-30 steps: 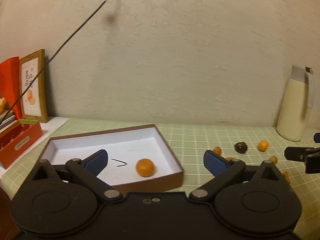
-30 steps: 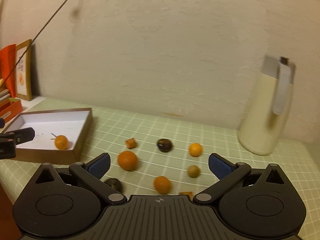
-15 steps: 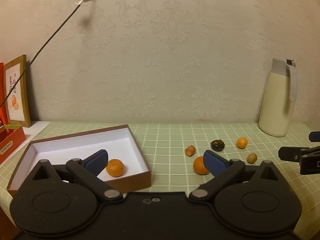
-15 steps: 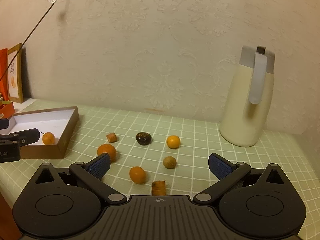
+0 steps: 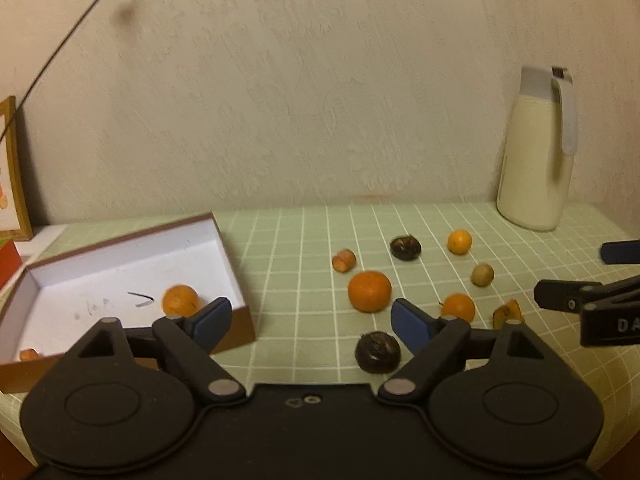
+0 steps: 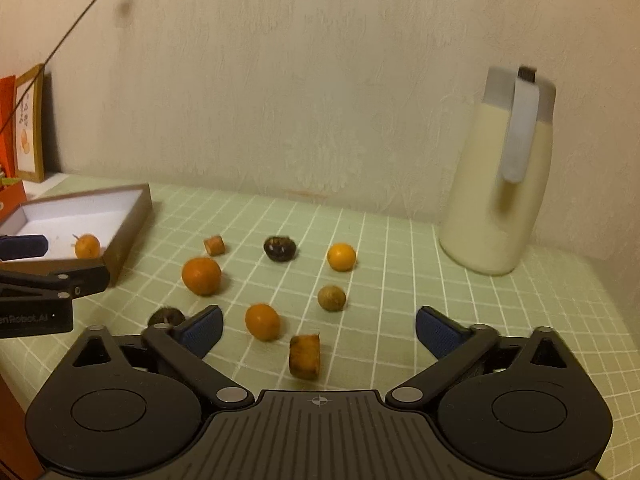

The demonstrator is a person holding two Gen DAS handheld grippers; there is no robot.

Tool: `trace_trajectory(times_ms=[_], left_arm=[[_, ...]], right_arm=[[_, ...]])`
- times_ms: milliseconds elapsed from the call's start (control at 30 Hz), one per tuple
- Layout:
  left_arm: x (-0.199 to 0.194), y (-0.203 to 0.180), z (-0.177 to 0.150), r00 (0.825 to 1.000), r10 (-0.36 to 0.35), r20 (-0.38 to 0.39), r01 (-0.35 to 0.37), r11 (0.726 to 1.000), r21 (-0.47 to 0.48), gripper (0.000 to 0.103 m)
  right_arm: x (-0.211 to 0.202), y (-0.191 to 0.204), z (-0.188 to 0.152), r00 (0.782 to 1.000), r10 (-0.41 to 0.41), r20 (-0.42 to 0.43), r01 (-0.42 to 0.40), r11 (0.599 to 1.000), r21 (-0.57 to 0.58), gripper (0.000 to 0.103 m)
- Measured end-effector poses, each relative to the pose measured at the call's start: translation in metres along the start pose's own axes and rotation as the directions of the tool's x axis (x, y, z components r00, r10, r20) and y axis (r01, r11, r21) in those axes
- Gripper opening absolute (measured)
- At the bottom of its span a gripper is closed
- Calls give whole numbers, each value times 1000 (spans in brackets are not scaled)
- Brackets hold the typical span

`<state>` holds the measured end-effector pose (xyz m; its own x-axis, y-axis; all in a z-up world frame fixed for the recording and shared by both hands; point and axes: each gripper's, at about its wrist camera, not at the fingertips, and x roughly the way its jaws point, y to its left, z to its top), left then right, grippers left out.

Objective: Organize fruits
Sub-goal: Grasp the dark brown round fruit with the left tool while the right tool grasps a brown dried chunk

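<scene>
Several fruits lie scattered on the green checked cloth. My left gripper (image 5: 310,320) hangs over the cloth just right of the brown box (image 5: 236,264), jaws closing with nothing gripped; a dark round fruit (image 5: 377,352) sits low between its fingers and a big orange (image 5: 369,291) lies just ahead. An orange (image 5: 181,300) rests inside the box. My right gripper (image 6: 320,330) is also closing on nothing; a small orange (image 6: 262,321) and a brown cut piece (image 6: 305,356) lie between its fingers. The big orange (image 6: 201,275) is ahead to its left.
A cream jug (image 6: 500,200) stands at the back right by the wall. A picture frame (image 6: 30,124) and red boxes are at the far left. The left gripper's fingers (image 6: 80,280) reach in from the left of the right wrist view. A cable runs up the wall.
The left wrist view has swung right from the box toward the scattered fruits and sunk lower. The right gripper has come down closer to the fruits. Both pairs of jaws have narrowed a little.
</scene>
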<state>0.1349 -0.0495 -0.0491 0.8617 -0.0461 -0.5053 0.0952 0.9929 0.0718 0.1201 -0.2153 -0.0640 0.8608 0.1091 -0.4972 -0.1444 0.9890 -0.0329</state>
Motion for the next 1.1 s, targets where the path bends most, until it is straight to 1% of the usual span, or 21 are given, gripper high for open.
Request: trace_trajectory(times_ms=[33,133,333,500,567,633,900,1033,1100], left_arm=[[2,-2,-1,1000,-3,-9,4,1000,4,77],[8,-8,-4,999,-15,-29,16,1000,23,74],[21,-20,-9,997,-36,-73,39,998,49,72],[35,-25,-13,993,-25,-118,30,999,41,72],[42,-24,-15,989,-22,-146,27,999,29,70],[47,-22,-15,985,-23,-169,27,999,21,65],[59,-26,-17,981,-34,-193,41,999,33,57],[64,-34,-18,979,-37,-201,49,997,54,55],[66,-36,-19,978,-35,-205,48,997,56,55]], right_arm=[[3,-1,-1,1000,4,-9,-4,1000,6,84],[11,-6,-6,999,5,-39,-5,1000,18,79],[22,-9,-11,998,9,-60,-7,1000,29,75],[33,-10,-16,996,14,-87,-11,999,34,70],[38,-9,-16,995,15,-94,-12,999,33,67],[42,-8,-15,995,16,-96,-13,999,33,65],[54,-4,-15,992,15,-128,-11,1000,27,59],[59,-3,-15,989,14,-145,-9,999,31,53],[63,-2,-16,988,11,-155,-7,1000,28,48]])
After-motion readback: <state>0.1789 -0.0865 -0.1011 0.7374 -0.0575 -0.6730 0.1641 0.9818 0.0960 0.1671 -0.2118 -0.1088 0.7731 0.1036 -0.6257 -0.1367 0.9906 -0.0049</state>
